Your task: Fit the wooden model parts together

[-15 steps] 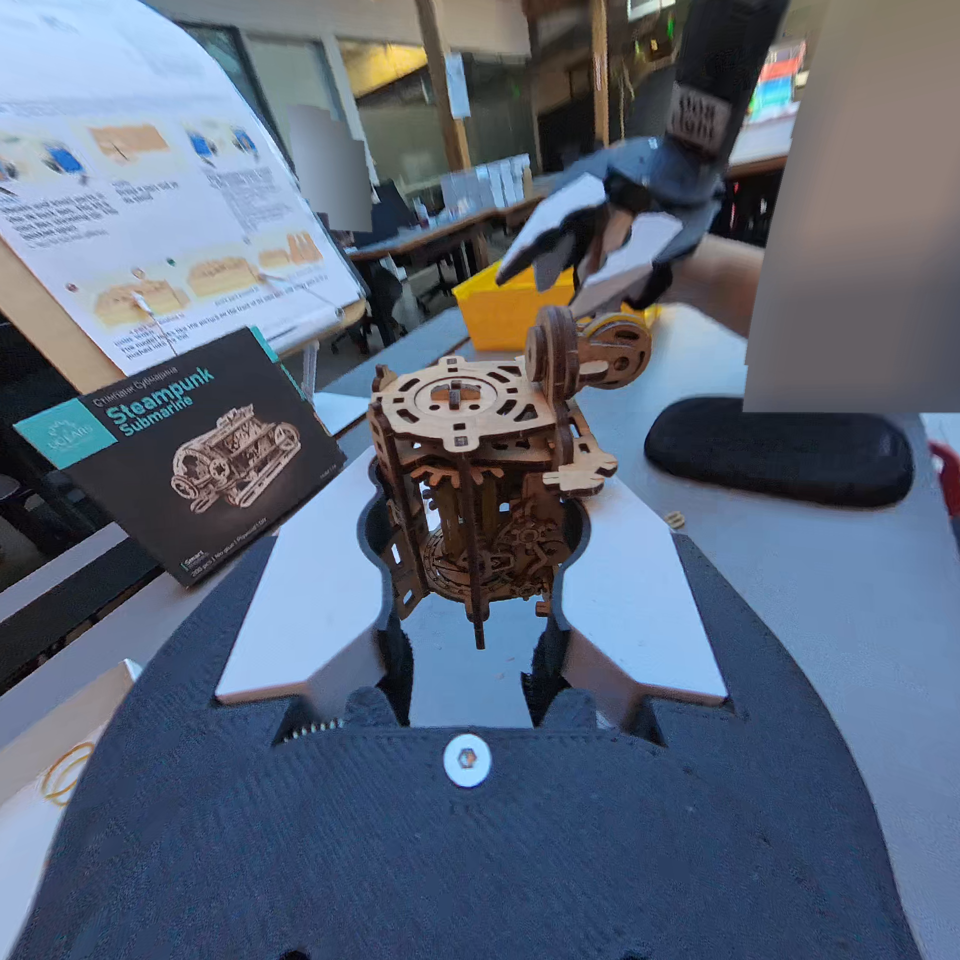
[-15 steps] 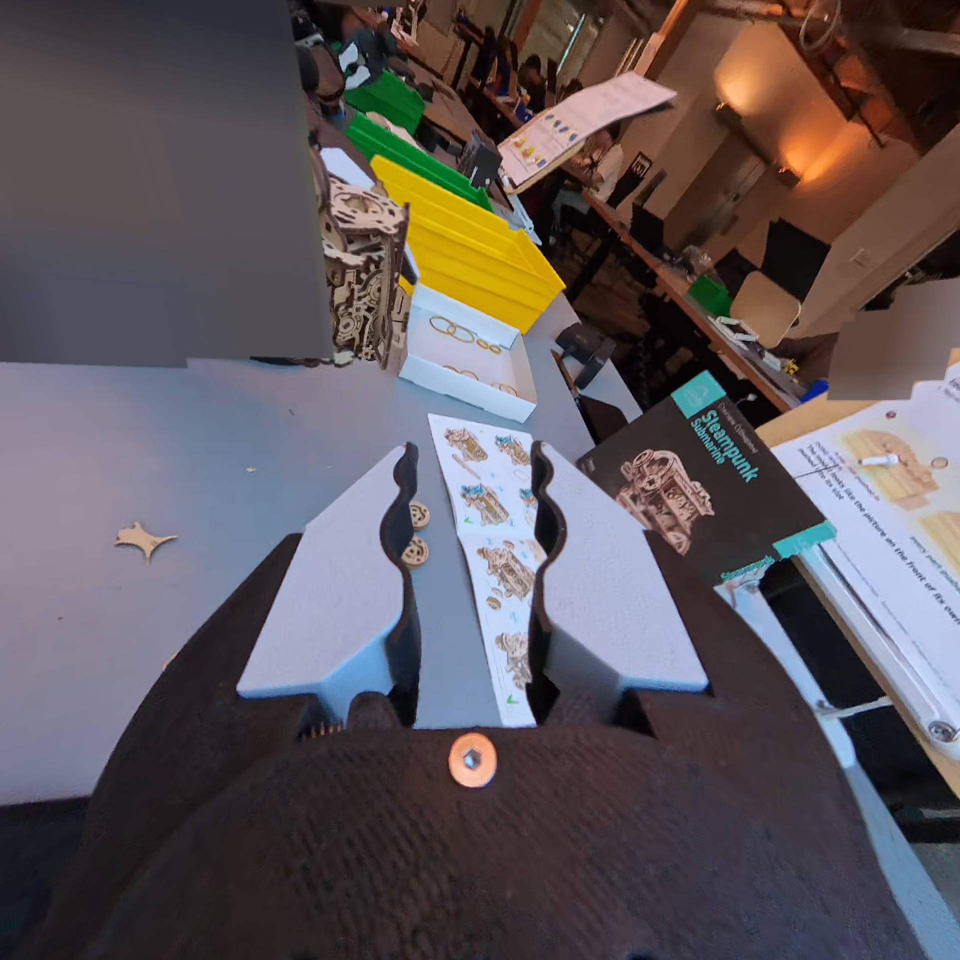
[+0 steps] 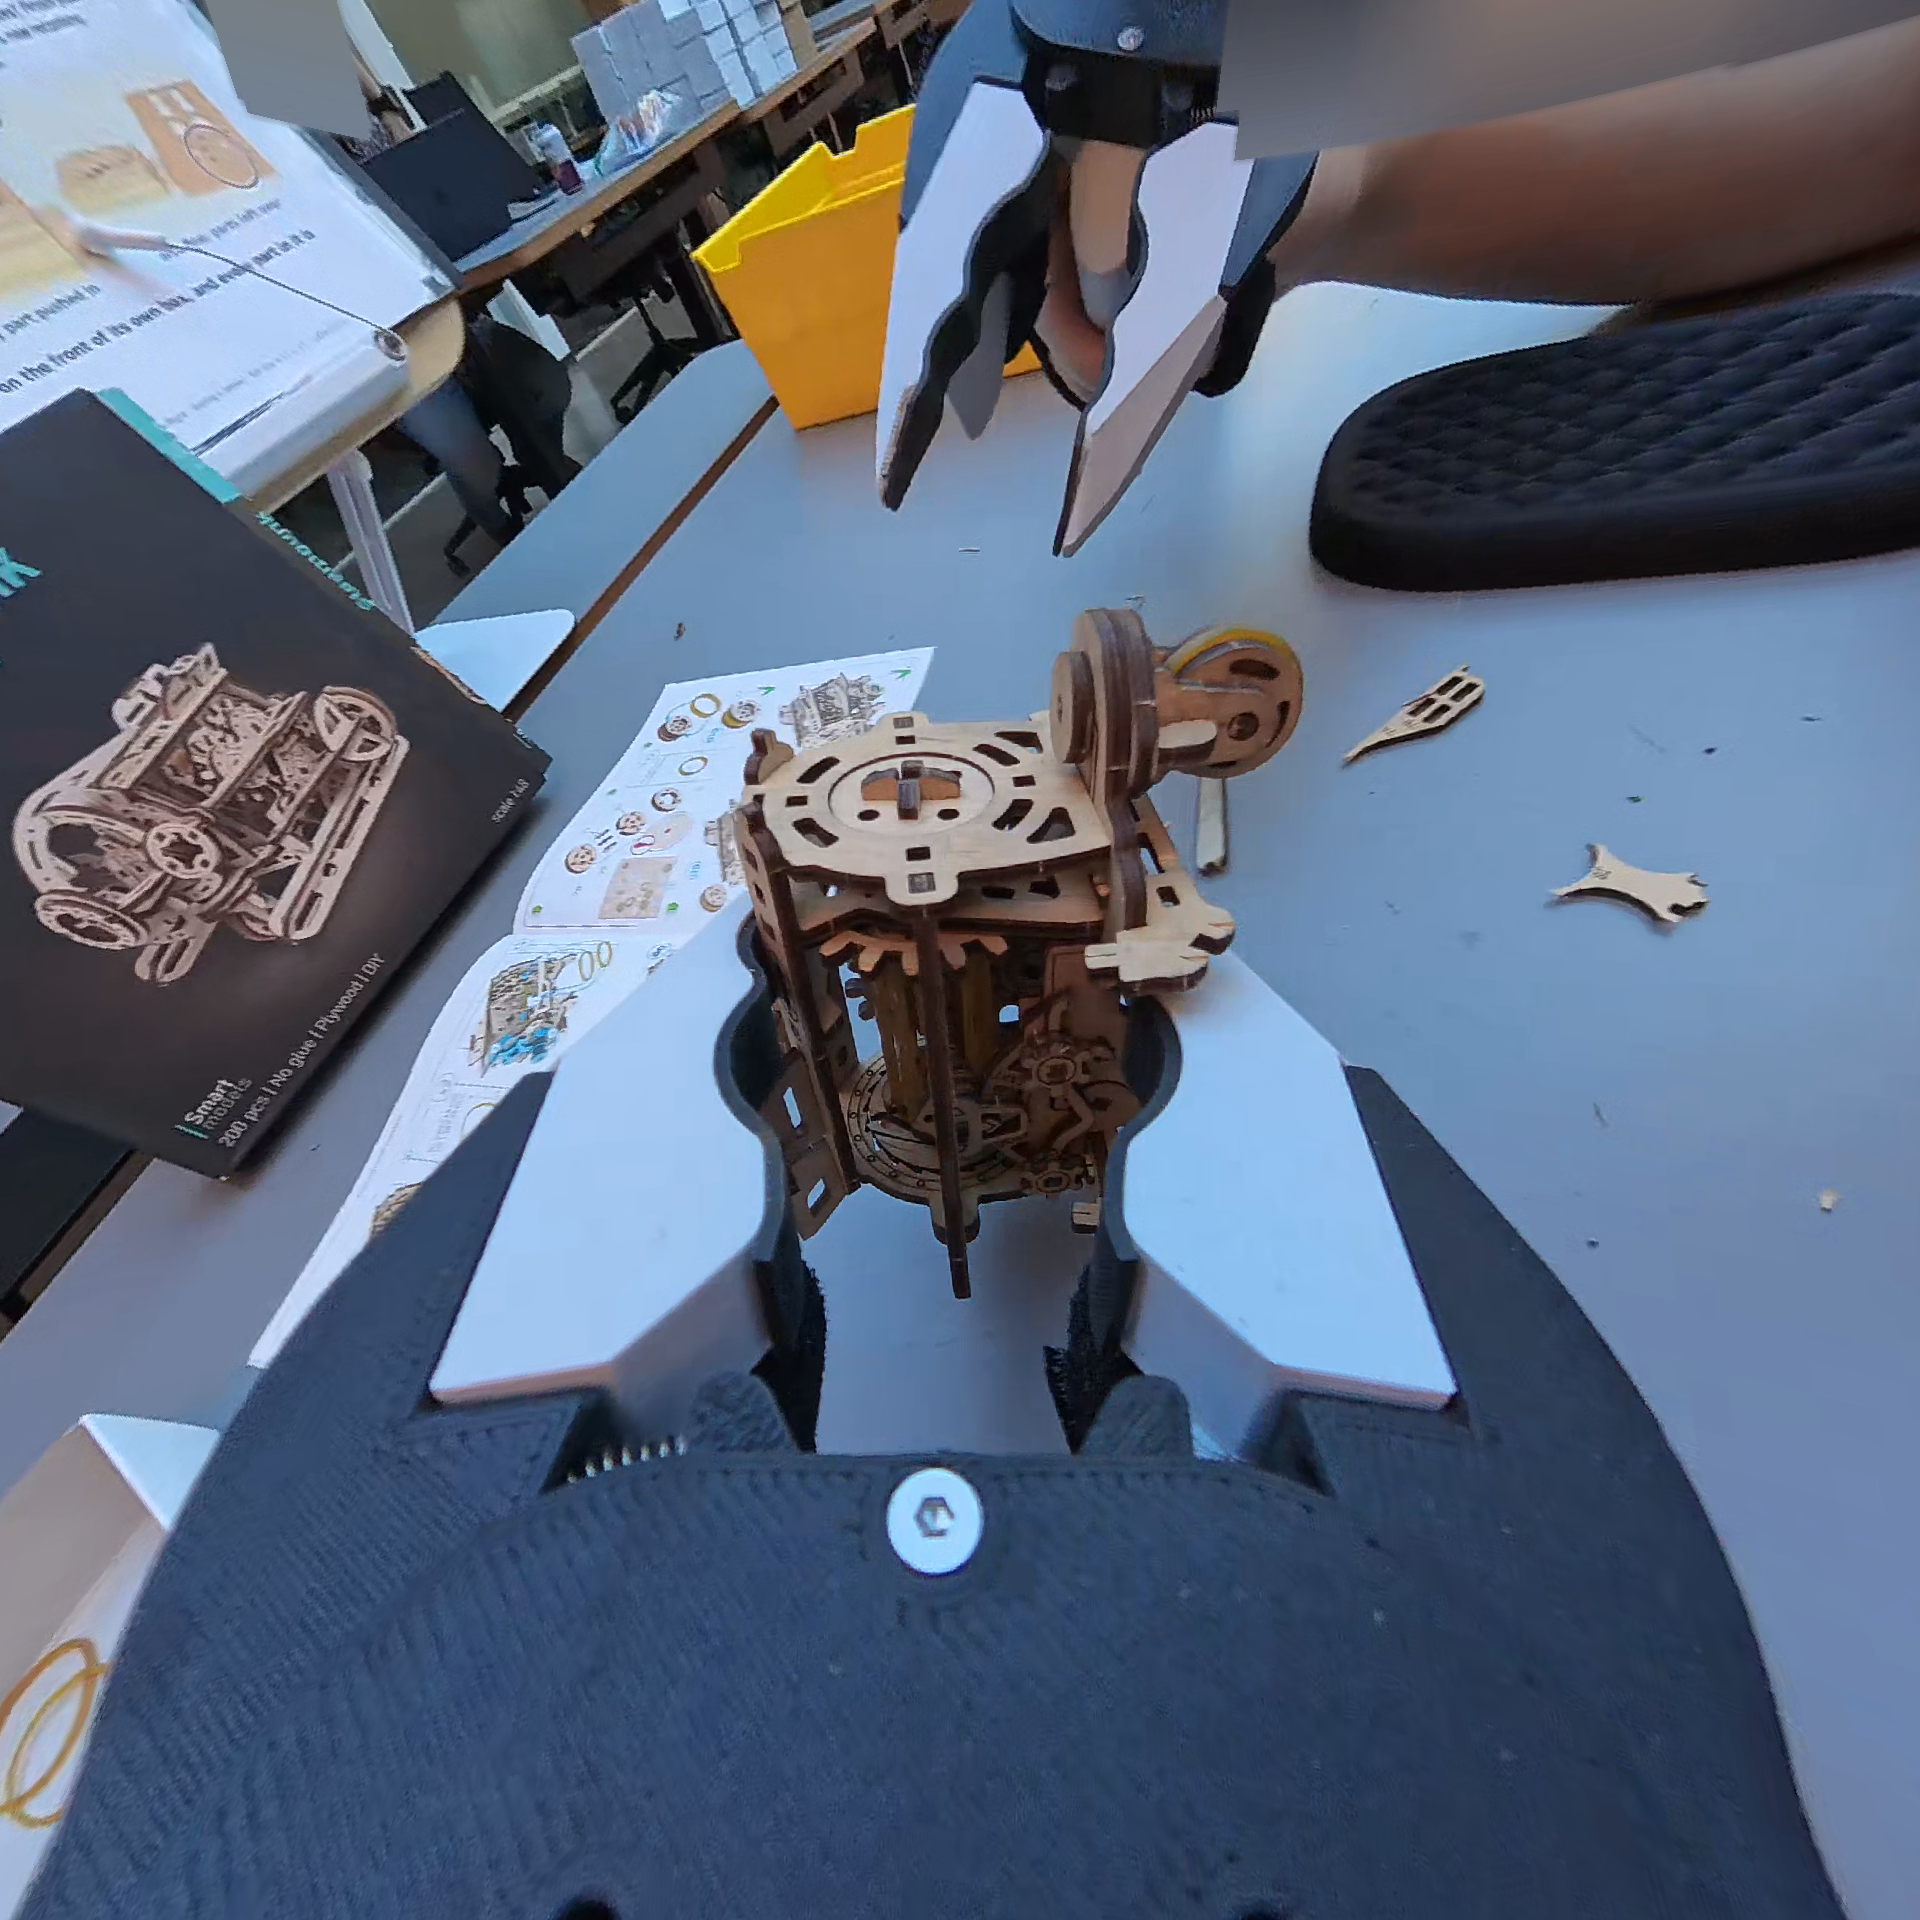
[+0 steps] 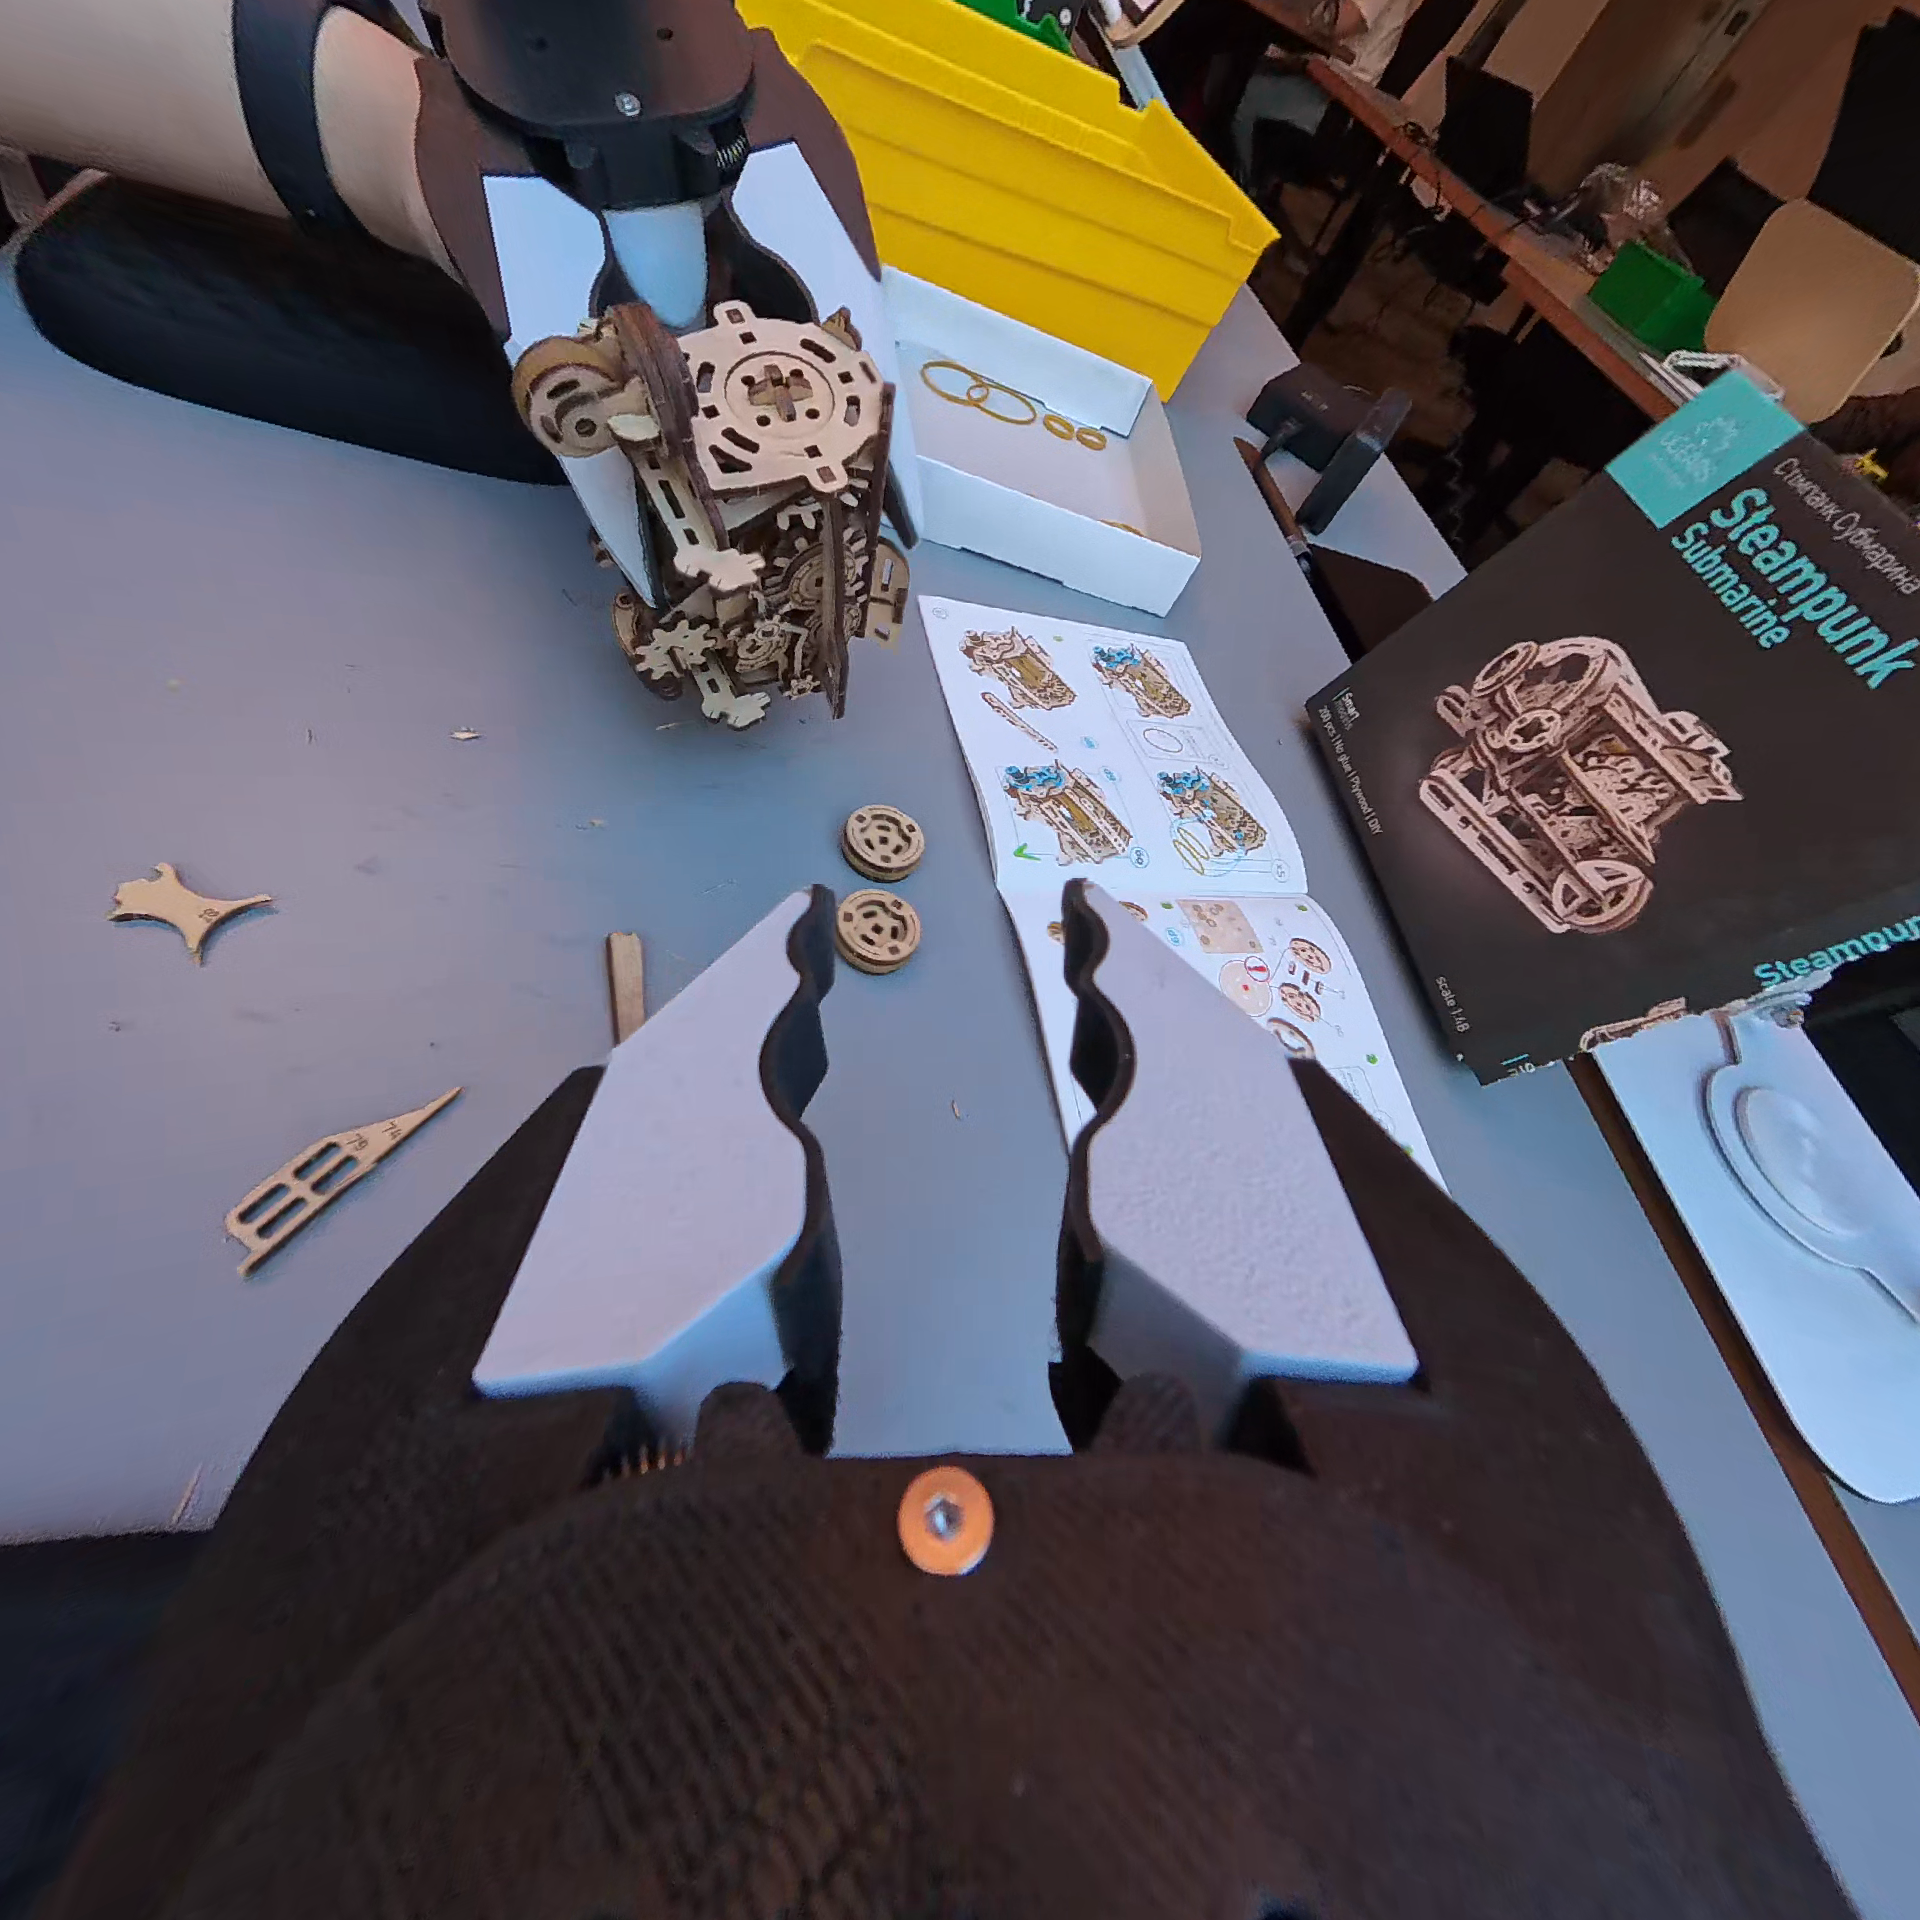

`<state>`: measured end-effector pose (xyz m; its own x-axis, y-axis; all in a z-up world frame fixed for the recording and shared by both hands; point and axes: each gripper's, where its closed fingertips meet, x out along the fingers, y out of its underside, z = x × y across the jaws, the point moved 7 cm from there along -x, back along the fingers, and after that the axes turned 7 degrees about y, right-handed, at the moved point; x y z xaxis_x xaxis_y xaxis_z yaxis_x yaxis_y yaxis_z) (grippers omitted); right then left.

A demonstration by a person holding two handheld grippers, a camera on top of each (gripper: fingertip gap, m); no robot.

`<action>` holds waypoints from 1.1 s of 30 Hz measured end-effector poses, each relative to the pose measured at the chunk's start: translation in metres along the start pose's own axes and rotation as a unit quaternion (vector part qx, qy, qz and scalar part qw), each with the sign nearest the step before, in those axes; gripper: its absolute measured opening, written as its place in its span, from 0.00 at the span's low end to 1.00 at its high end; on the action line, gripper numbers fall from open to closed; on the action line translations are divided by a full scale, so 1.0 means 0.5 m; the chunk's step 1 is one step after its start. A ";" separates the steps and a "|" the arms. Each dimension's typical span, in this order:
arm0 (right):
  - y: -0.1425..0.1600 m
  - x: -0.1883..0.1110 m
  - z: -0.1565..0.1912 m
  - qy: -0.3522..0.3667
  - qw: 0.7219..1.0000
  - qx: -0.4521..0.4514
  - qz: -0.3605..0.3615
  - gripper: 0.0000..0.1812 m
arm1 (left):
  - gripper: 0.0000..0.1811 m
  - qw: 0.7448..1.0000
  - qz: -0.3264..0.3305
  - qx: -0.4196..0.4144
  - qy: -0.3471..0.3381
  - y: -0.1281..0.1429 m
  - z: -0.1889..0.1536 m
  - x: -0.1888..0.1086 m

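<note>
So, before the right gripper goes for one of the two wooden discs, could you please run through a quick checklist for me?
1. Left gripper shut on the model: ok, jaws clamp both sides.
2. Right gripper empty, jaws open: ok.
3. Two discs loose on the table, free to pick: ok.
4. Nearer disc sits beside the jaws' left tip, not between them: not ok, shift left.
5. Booklet close to the right tip: ok, apart from the discs.
6. Where the disc fits on the model: cannot tell.
</note>
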<state>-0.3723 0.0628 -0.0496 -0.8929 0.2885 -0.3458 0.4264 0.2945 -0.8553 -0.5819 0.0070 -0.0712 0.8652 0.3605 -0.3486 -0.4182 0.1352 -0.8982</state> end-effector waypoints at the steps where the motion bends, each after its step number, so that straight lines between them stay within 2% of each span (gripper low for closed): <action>1: 0.004 0.001 -0.004 0.006 1.000 0.002 0.000 0.24 | 0.35 1.000 -0.006 0.000 -0.002 0.001 0.005 -0.002; 7: 0.021 0.002 -0.021 0.030 0.999 0.008 0.008 0.24 | 0.35 0.999 -0.030 0.010 0.010 0.012 0.010 -0.008; 14: 0.055 -0.005 -0.057 0.081 0.996 0.000 0.042 0.23 | 0.35 0.997 0.010 0.083 -0.006 0.024 -0.011 -0.005; 19: 0.078 -0.015 -0.064 0.033 0.998 0.028 0.054 0.22 | 0.35 0.993 0.020 0.116 -0.003 0.020 -0.035 -0.007; 23: 0.094 -0.017 -0.038 -0.049 0.995 0.029 0.086 0.19 | 0.35 0.996 -0.034 0.079 0.005 -0.001 -0.042 -0.015; 27: 0.110 -0.022 -0.041 -0.064 0.991 0.046 0.110 0.19 | 0.35 0.992 -0.126 0.028 0.003 -0.042 -0.006 -0.035; 31: 0.082 -0.036 -0.058 -0.081 0.988 0.121 0.056 0.20 | 0.35 0.981 -0.194 0.010 0.001 -0.098 0.069 -0.051; 33: 0.046 -0.053 -0.098 -0.034 0.979 0.197 0.035 0.23 | 0.35 0.975 -0.220 0.016 0.008 -0.129 0.101 -0.049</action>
<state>-0.3316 0.1064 -0.0411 -0.8769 0.2294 -0.4223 0.4100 -0.1016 -0.9064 -0.5898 0.0360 0.0089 0.9671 0.2461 0.0652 -0.0129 0.3031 -0.9529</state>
